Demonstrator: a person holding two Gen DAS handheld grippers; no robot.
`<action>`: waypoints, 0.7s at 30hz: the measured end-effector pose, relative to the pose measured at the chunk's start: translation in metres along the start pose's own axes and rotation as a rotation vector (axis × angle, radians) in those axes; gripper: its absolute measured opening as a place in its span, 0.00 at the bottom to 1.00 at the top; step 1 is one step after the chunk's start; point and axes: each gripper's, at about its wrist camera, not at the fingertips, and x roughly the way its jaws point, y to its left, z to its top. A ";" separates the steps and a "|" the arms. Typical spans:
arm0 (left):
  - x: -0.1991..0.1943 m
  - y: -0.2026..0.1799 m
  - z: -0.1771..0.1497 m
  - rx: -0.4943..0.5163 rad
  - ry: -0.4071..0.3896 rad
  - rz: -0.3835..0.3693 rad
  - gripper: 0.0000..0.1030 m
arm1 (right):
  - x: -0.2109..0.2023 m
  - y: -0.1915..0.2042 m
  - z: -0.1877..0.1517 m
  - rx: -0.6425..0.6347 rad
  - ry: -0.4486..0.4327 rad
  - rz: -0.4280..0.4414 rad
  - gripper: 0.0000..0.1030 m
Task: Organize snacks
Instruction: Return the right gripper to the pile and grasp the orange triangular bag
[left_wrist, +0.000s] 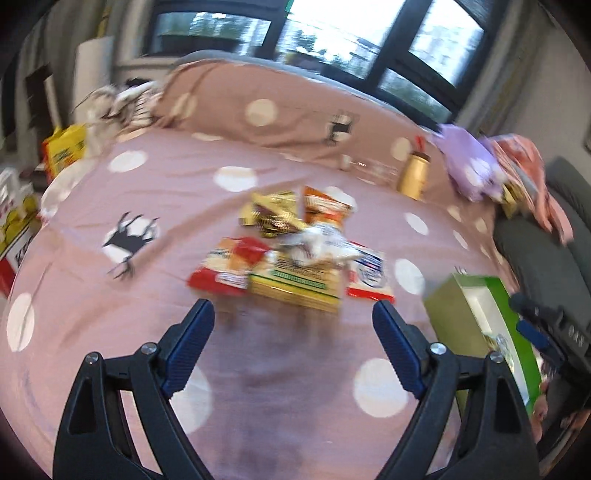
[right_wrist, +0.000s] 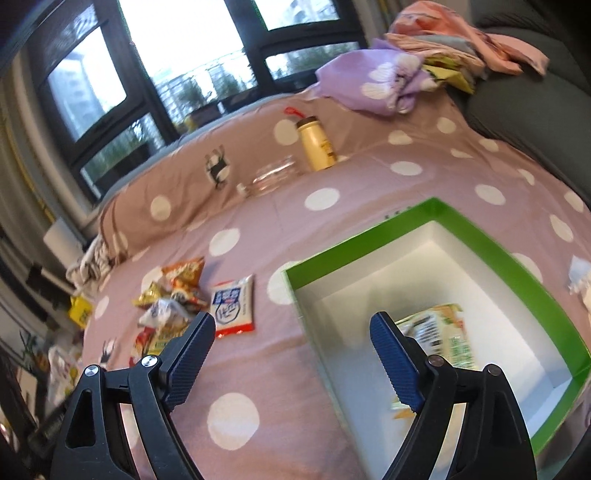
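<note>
A: The left gripper (left_wrist: 293, 319) is hanging over the pink bedspread with white polka dots (left_wrist: 166, 184), black arms and blue pads spread wide, nothing between them. It is facing the loose pile of crinkly foil snack packets (left_wrist: 291, 243) lying near the middle of the bed.

B: And the right gripper (right_wrist: 291, 332) is gaping just as wide, empty too, sitting over the near corner of the open green cardboard box with the white inside (right_wrist: 524, 273). One green-and-white noodle-style packet (right_wrist: 439, 332) is already lying on the box floor.

A: So the pile is the next job, I'm judging. The flat yellow-green packet (left_wrist: 295, 288) at the pile's near edge is looking like the easiest pick.

B: Agreed, though the left view is smeared, so how the packets are overlapping is hard to say. Coming in low with one pad sliding under the near edge should be helping; the bedspread is soft and will be giving underneath.

A: The white-and-red flat packet with blue print (right_wrist: 233, 308) is lying apart, between pile and box. That one is suiting the right side.

B: And pinching only one packet, not neighbours.
</note>
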 end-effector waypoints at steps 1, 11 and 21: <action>0.000 0.007 0.002 -0.017 0.001 0.018 0.86 | 0.004 0.007 -0.001 -0.019 0.012 0.003 0.84; 0.004 0.052 0.015 -0.146 0.017 0.102 0.88 | 0.049 0.084 0.020 -0.073 0.172 0.232 0.84; 0.008 0.063 0.017 -0.166 0.052 0.113 0.88 | 0.170 0.154 0.031 -0.166 0.313 0.175 0.84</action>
